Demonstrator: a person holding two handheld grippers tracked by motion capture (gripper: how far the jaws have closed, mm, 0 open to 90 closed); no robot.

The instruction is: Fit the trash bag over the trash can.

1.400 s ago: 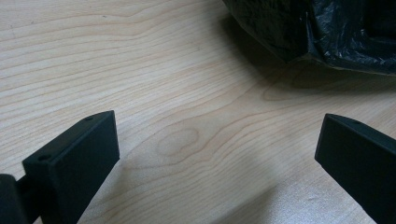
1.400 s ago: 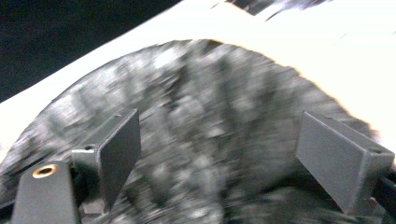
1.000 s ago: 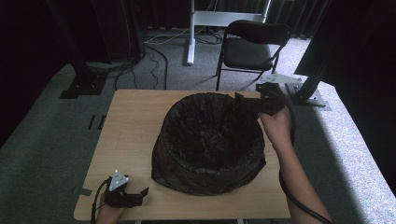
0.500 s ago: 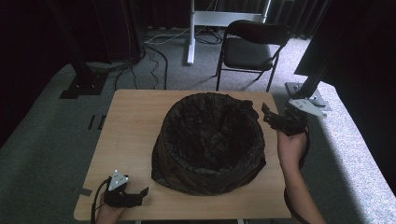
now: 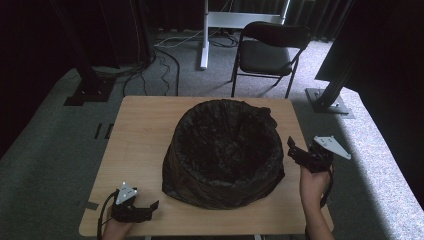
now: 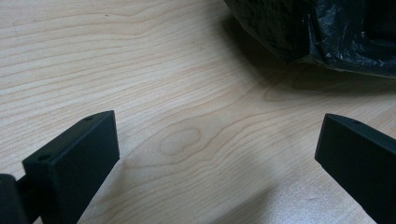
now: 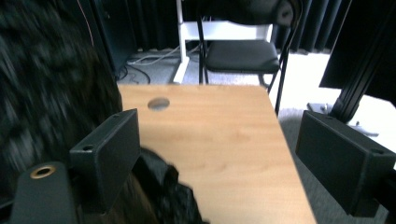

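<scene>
So the black bin bag [image 5: 225, 155] is sitting mid-table [image 5: 140, 130], lining a round bin, its rim rolled over the edge and the plastic looking crinkly and glossy. The right gripper [image 5: 298, 154] is hovering just beside the bag's right side, jaws spread wide and holding nothing; in the right gripper view the bag [image 7: 51, 93] is bulging in at the left, next to one jaw. The left gripper [image 5: 145, 211] is resting at the near left corner, jaws gaping wide too, the bag's bottom edge [image 6: 327, 37] lying ahead of them, apart.
</scene>
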